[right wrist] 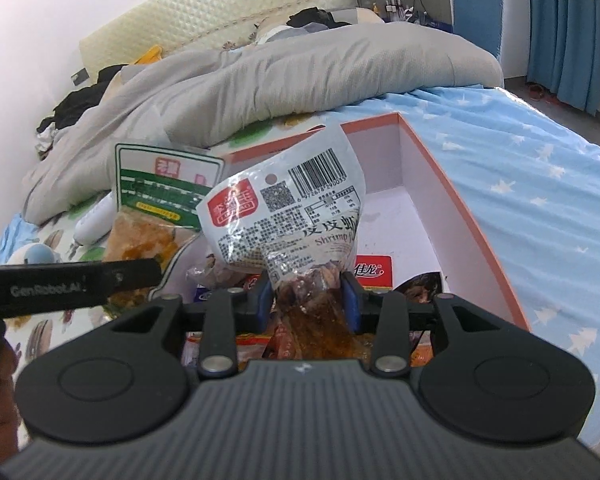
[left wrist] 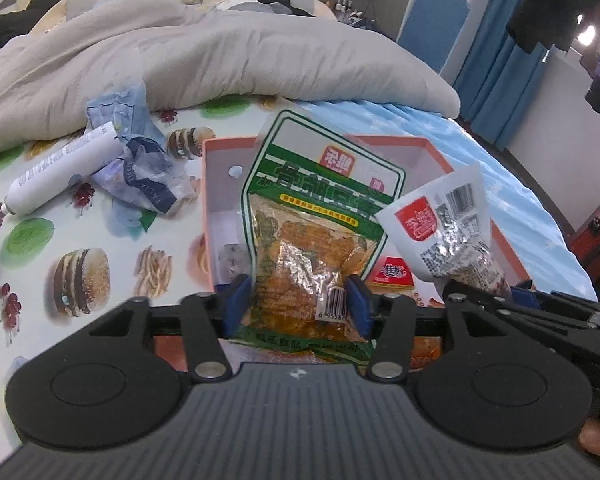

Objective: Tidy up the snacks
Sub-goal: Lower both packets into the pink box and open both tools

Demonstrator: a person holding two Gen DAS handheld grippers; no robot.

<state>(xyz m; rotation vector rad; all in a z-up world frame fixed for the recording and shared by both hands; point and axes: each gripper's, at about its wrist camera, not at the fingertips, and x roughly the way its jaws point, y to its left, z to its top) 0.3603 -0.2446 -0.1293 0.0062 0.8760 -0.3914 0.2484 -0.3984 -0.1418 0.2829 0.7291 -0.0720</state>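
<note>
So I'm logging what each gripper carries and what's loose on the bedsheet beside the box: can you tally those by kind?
Snack packets held: 2, green, white shrimp
White tube: 1
Crumpled wrappers: 1 heap
Total: 4

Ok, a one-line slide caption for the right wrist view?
Right gripper shut on a white shrimp snack packet above the pink-rimmed box, beside the left gripper's green-labelled packet.

The left tool (left wrist: 298, 306) clamps a green snack packet (left wrist: 316, 216) above the pink box (left wrist: 220, 148).
</note>
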